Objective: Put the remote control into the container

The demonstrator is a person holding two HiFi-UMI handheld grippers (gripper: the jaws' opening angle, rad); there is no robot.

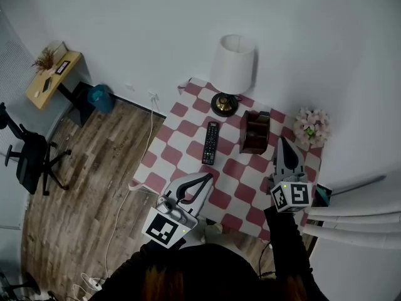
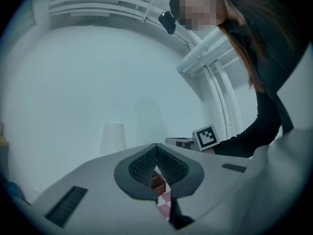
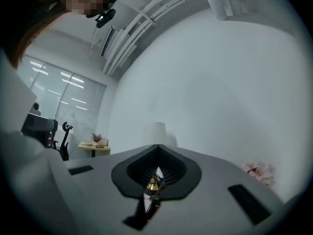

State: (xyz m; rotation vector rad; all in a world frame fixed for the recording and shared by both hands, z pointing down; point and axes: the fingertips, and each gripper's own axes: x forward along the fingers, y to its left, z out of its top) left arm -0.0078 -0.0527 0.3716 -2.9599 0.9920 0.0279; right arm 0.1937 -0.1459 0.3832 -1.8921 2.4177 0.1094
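Observation:
The black remote control (image 1: 211, 143) lies lengthwise on the red-and-white checkered table (image 1: 182, 129). To its right stands the brown open container (image 1: 255, 132), which also shows through the left jaws as a brown sliver (image 2: 156, 181). My left gripper (image 1: 205, 179) (image 2: 156, 148) hovers over the table's near edge, shut and empty, short of the remote. My right gripper (image 1: 284, 143) (image 3: 157, 148) is held just right of the container, also shut with nothing between its jaws.
A white-shaded lamp (image 1: 230, 68) (image 3: 154, 132) stands at the table's back, and pink flowers (image 1: 311, 126) (image 3: 259, 170) at its right corner. On the wood floor to the left are a small desk (image 1: 53, 77), a black office chair (image 1: 31, 158) and cables.

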